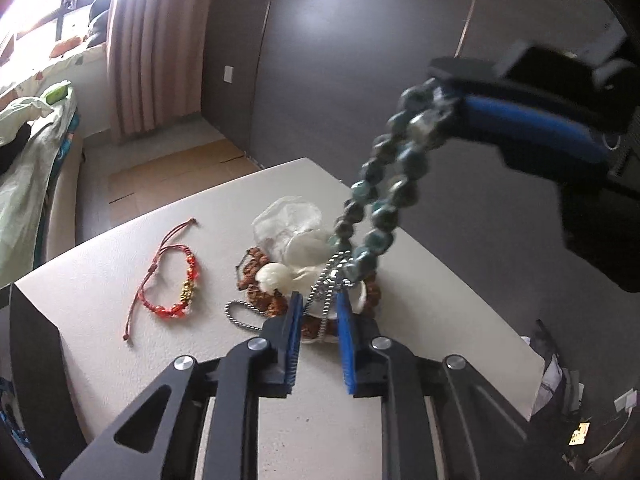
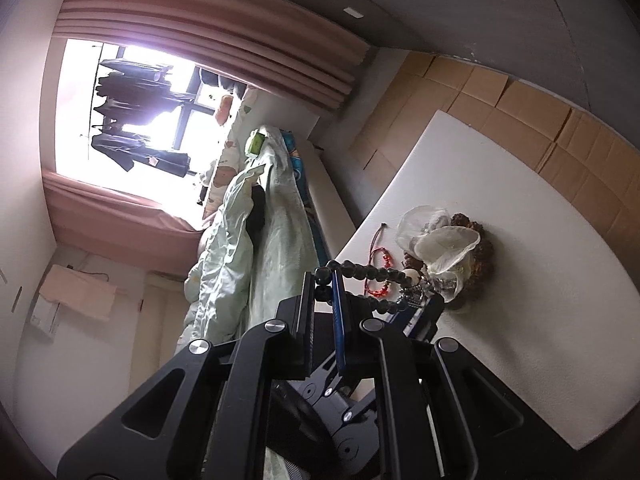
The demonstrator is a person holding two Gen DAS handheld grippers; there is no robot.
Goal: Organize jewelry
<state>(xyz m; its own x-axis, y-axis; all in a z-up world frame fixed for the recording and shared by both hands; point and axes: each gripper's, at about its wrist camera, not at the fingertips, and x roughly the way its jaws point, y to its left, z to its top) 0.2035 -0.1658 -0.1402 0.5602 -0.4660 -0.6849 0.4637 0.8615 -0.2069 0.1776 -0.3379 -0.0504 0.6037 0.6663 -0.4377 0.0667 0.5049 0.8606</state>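
My right gripper (image 1: 444, 92) is shut on a green bead bracelet (image 1: 380, 188) and holds it up above the white table (image 1: 440, 320). The bracelet hangs down, snagged on a silver ball chain (image 1: 326, 300). In the right wrist view the dark beads (image 2: 360, 270) sit between my right gripper's (image 2: 322, 286) fingers. My left gripper (image 1: 318, 304) is open, its fingers on either side of the silver chain, over a pile of brown seed beads (image 1: 256, 268), a white pendant (image 1: 272, 274) and a clear plastic bag (image 1: 288, 216). A red cord bracelet (image 1: 176, 280) lies to the left.
The pile also shows in the right wrist view (image 2: 444, 248). A bed with a pale green quilt (image 2: 256, 224) stands beside the table. Cardboard sheets (image 2: 520, 120) cover the floor. A window with pink curtains (image 2: 208, 40) is behind the bed.
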